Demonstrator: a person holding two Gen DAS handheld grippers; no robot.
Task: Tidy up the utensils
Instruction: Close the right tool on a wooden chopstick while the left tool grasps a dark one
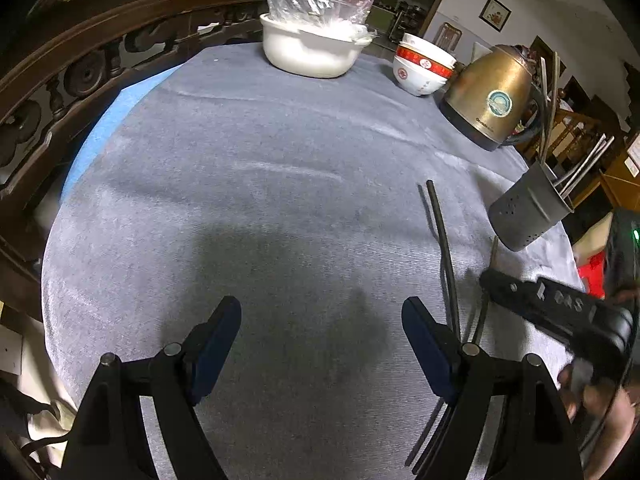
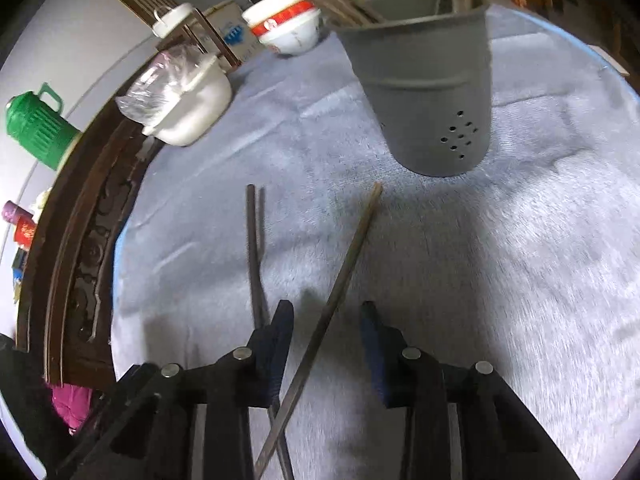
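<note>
On the grey cloth (image 1: pixel 260 168) lie a pair of dark chopsticks (image 1: pixel 444 248) (image 2: pixel 254 248) and one brownish chopstick (image 2: pixel 352 248) (image 1: pixel 482 320). Just beyond them a grey perforated utensil holder (image 2: pixel 432 92) (image 1: pixel 528 212) stands with several utensils inside. My right gripper (image 2: pixel 326 312) (image 1: pixel 492 284) straddles the brownish chopstick. Its blue pads stand apart on either side without pressing it, and the chopstick runs diagonally back under the left finger. My left gripper (image 1: pixel 322 316) hovers open over bare cloth, left of the dark pair, nothing between its fingers.
At the far edge stand a white pot (image 1: pixel 312 52) with a plastic bag, stacked red-and-white bowls (image 1: pixel 424 68) and a golden kettle (image 1: pixel 492 96). A carved wooden rail (image 1: pixel 80 72) borders the left side. A green jug (image 2: pixel 36 124) stands beyond it.
</note>
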